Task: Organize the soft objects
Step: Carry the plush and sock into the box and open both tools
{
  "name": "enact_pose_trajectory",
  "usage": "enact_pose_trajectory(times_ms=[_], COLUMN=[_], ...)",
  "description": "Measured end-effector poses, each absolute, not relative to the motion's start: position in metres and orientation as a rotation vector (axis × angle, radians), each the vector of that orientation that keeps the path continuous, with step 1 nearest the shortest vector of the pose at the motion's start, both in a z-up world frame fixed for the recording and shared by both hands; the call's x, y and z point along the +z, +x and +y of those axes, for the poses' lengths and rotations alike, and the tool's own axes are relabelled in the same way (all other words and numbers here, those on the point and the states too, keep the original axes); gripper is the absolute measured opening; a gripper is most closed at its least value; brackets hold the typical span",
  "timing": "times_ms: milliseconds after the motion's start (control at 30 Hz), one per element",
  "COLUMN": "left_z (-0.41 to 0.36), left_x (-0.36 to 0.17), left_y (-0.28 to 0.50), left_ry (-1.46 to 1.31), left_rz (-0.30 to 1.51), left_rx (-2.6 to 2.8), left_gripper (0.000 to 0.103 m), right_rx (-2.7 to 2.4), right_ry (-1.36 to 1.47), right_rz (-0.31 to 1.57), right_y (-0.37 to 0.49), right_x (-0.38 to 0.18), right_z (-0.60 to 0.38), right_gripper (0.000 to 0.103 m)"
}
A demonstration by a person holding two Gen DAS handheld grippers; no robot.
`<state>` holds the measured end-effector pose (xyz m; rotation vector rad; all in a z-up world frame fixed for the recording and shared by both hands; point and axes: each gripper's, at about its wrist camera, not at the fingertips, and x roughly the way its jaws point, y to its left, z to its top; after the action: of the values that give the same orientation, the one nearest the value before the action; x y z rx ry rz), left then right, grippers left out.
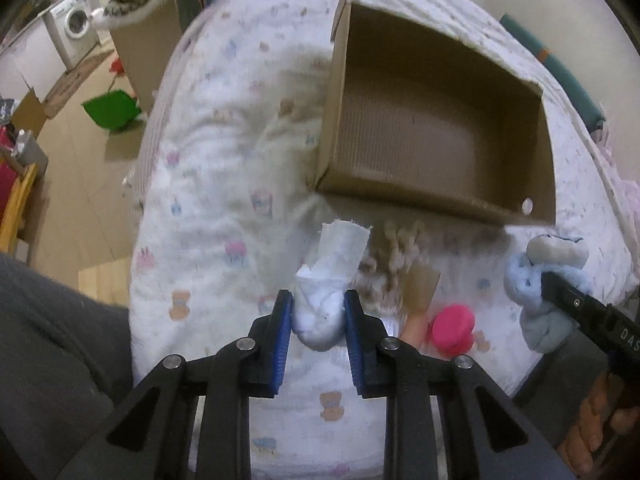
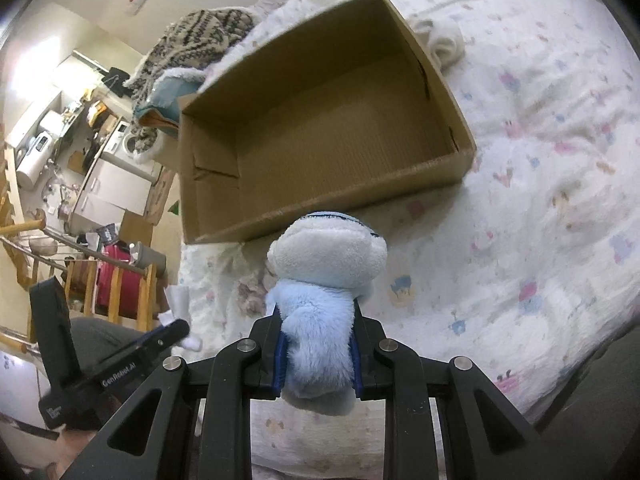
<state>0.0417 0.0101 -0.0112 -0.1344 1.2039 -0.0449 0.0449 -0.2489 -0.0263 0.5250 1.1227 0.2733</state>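
My left gripper [image 1: 319, 311] is shut on a white sock [image 1: 326, 280], which hangs above the patterned bedspread [image 1: 208, 208]. My right gripper [image 2: 318, 346] is shut on a light blue plush toy [image 2: 324, 280] with a pale rounded head; in the left wrist view the same plush toy [image 1: 538, 292] shows at the right. An open, empty cardboard box [image 1: 432, 128] lies on the bed just beyond both grippers, and the right wrist view shows the box [image 2: 320, 120] from its near side. In the right wrist view the left gripper [image 2: 176, 330] with the sock [image 2: 180, 312] shows at the lower left.
A pink round object [image 1: 452, 326], a fuzzy speckled item [image 1: 390, 264] and a small cardboard piece [image 1: 420, 288] lie on the bed before the box. A white rolled sock [image 2: 444, 46] sits beyond the box. A knitted blanket [image 2: 192, 36] is piled at the bed's far end.
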Motion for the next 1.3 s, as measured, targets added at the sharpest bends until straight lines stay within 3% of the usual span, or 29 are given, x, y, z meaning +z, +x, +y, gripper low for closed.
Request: enact_pose_trajectory(times_ms=[500,1300], left_z=[-0.041,-0.082], left_x=[0.029,-0.042], left_y=[0.122,0.173], left_ry=[-0.008,0.070], left_rz=[1.059,1.148], left_rx=[-0.110,-0.128], left_gripper=[0.023,0.023], right_rx=[0.239,0.218], right_ry=[0.464,0.384], right_rz=[1.008,1.101], right_y=[0.110,0.164], right_x=[0.006,-0.051], right_z=[-0.268,-0.259], right_gripper=[0.026,0.026])
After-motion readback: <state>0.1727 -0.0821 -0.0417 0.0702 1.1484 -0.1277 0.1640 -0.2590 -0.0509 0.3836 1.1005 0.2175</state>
